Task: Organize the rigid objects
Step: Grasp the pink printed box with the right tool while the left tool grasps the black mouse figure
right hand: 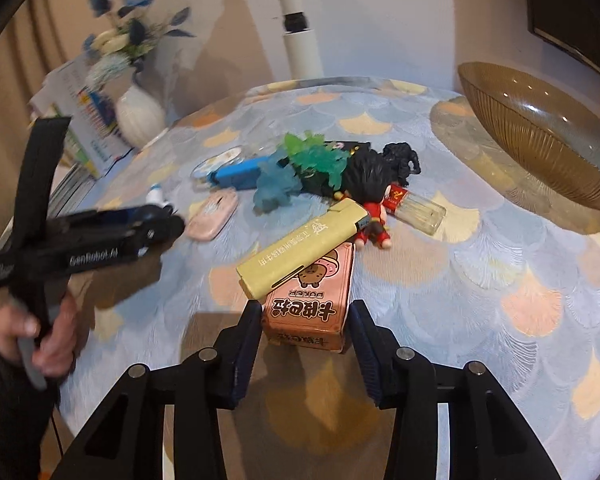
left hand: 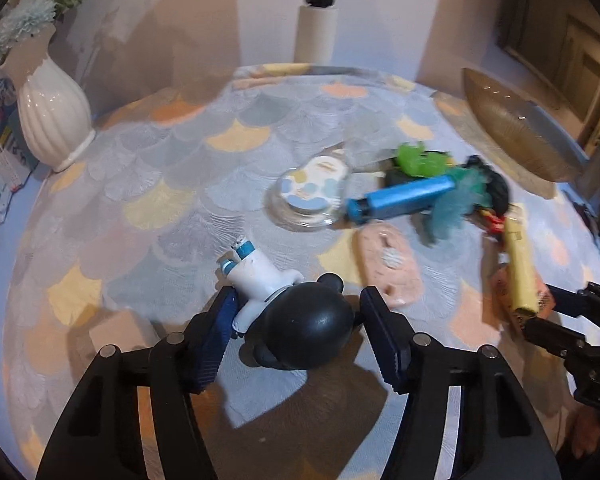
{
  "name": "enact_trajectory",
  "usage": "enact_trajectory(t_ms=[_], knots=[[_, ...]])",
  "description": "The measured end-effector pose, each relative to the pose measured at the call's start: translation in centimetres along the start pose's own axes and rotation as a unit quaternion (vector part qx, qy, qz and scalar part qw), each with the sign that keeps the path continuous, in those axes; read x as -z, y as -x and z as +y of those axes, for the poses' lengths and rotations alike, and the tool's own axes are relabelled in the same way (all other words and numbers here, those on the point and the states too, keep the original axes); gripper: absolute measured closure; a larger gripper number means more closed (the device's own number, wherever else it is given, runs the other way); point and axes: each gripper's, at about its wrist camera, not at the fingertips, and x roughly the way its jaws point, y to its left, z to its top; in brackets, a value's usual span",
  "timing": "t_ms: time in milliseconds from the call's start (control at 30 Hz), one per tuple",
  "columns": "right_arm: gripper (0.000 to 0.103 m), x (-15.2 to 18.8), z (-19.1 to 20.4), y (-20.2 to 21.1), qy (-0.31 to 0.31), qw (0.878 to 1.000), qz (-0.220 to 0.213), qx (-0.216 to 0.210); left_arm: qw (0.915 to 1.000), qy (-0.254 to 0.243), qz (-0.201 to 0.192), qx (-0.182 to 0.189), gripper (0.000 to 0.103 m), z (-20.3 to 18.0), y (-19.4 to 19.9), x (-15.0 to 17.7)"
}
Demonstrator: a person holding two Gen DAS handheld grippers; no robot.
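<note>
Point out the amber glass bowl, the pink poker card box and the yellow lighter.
amber glass bowl (right hand: 540, 140): right wrist view, ribbed inner wall.
pink poker card box (right hand: 312, 304): right wrist view, printed top face.
yellow lighter (right hand: 300, 246): right wrist view, mid-body.

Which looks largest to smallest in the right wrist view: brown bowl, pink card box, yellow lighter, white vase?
1. brown bowl
2. pink card box, although nearness enlarges it
3. yellow lighter
4. white vase, farther away, so its rank is unsure

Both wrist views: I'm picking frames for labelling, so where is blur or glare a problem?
Left wrist view: toy pile smeared by motion blur, figurine between the fingers sharp. Right wrist view: left gripper and flowers blurred, card box sharp, small glints on the bowl.
</note>
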Motion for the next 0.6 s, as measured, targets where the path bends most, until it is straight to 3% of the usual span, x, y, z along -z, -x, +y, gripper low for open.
enact_trajectory(t_ms=[100, 200, 400, 467, 600], knots=[[0.059, 0.4, -0.3, 0.6, 0.013, 1.0, 0.003, -0.022, 0.9982, -0.02, -0.019, 0.053, 0.043, -1.7, 2.0, 0.9], [0.059, -0.6, -0.8, 1.1, 0.004, 1.0, -0.005, -0.031, 0.998, -0.036, -0.02, 0.048, 0.043, -3.4, 2.6, 1.2], [0.061, -1.8, 0.2, 1.7, 0.034, 0.999, -0.007, 0.01, 0.9985, -0.021, 0.0, 0.05, 0.043, -3.4, 1.1, 2.0], [0.061, -1.4, 0.7, 2.7, 0.066, 0.997, -0.013, 0.025, 0.9982, -0.02, -0.003, 0.056, 0.043, -3.5, 1.1, 2.1], [0.061, 0.7, -0.5, 2.8, 0.085, 0.995, 0.019, 0.045, 0.9965, -0.037, 0.01, 0.074, 0.042, -4.1, 1.1, 2.5]])
